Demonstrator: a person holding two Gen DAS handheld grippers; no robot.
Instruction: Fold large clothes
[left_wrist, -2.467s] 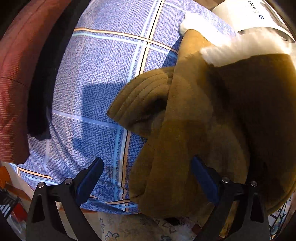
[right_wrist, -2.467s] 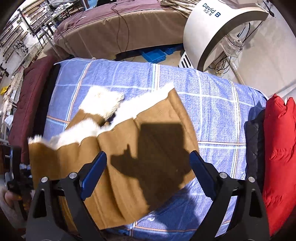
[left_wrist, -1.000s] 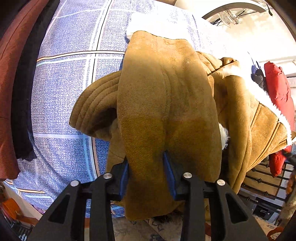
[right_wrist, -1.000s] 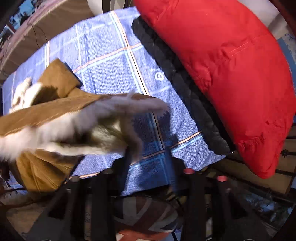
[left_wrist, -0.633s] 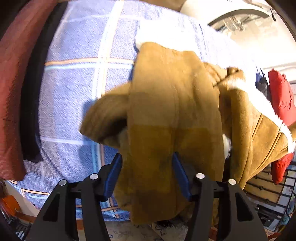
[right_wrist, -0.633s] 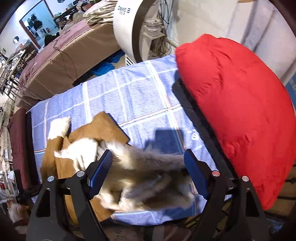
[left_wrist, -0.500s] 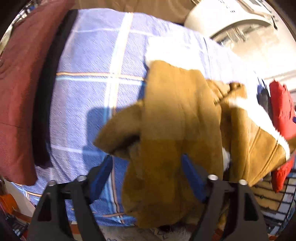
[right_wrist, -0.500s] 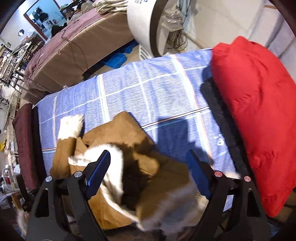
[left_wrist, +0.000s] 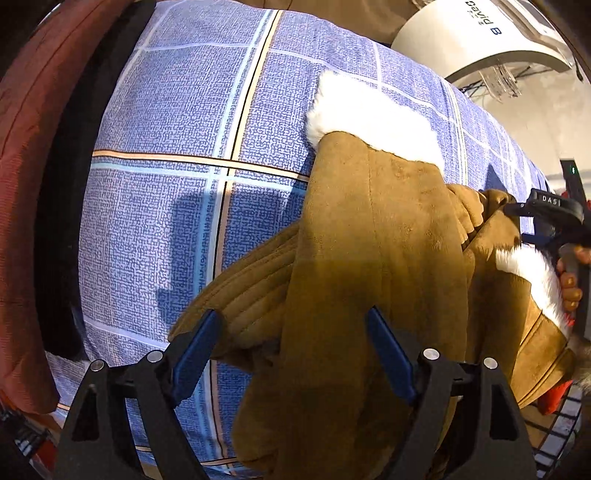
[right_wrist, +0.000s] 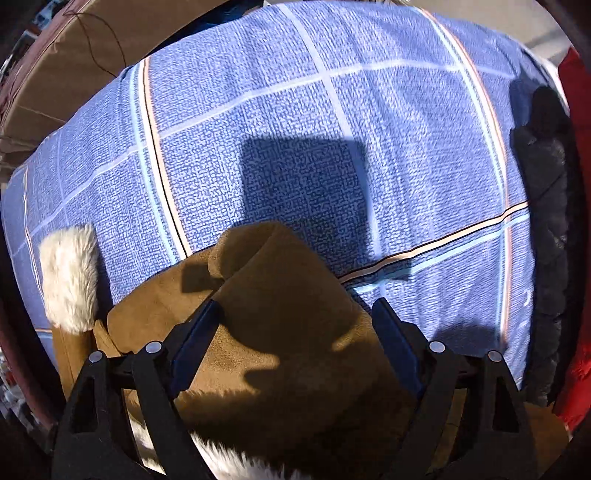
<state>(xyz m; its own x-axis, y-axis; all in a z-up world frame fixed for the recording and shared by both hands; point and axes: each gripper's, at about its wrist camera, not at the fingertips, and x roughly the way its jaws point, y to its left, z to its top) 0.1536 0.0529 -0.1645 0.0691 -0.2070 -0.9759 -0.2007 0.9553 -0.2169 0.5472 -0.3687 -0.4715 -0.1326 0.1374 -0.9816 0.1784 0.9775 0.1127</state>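
A tan suede coat (left_wrist: 369, 258) with white fleece lining lies bunched on a blue checked bed sheet (left_wrist: 177, 147). A white fleece cuff (left_wrist: 369, 114) ends its sleeve. My left gripper (left_wrist: 291, 328) is open, its blue-padded jaws straddling the coat's near fold. The coat also shows in the right wrist view (right_wrist: 288, 314), with the fleece cuff (right_wrist: 68, 277) at left. My right gripper (right_wrist: 295, 321) is open over the coat's folded edge; it also appears at the right edge of the left wrist view (left_wrist: 554, 221).
A maroon cushion (left_wrist: 22, 184) and a black garment (left_wrist: 62, 221) line the sheet's left side. A white machine (left_wrist: 480, 40) stands behind the bed. A black puffer (right_wrist: 546, 206) and a red jacket (right_wrist: 580, 221) lie at the sheet's right. A brown covered bed (right_wrist: 74, 44) stands behind.
Both grippers were shut on the coat a second ago and have opened. The coat has dropped onto the sheet and the right gripper has swung back over it.
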